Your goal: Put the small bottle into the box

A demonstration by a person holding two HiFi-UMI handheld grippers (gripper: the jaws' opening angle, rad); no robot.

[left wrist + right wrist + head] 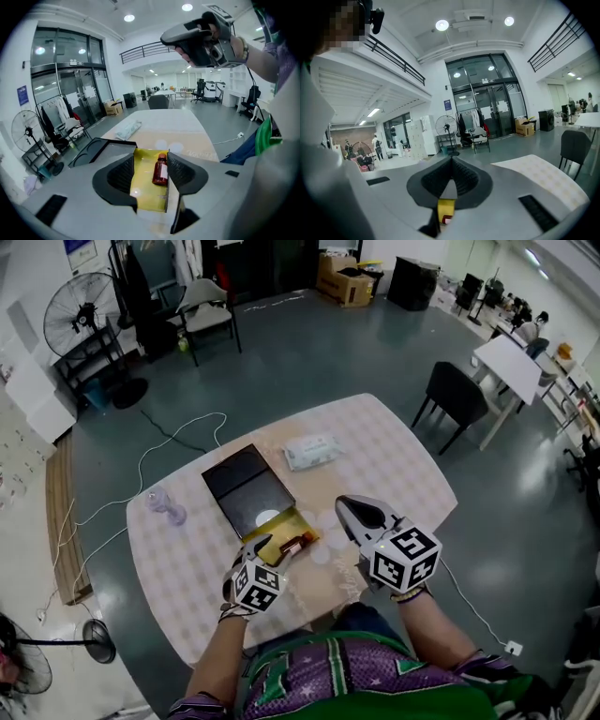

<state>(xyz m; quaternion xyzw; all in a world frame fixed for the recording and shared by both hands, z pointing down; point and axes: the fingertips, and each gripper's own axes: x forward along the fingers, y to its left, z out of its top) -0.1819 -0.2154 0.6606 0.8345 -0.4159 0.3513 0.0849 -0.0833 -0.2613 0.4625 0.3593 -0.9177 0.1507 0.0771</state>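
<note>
In the head view the left gripper [274,547] covers the near end of the yellow box [279,521], so the small bottle [294,545] shows only in part. In the right gripper view, only a sliver of the box [446,205] and of the bottle [446,219] appears below the right gripper [451,164] — the rest is hidden. The label of the bottle is too small to read.

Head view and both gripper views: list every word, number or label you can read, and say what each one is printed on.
No text here can be read.
On the small bottle lying in the yellow box: a white label, print too small to read.
On the blue poster beside the glass doors: blurred, unreadable.
On the pale packet: print too small to read.
</note>
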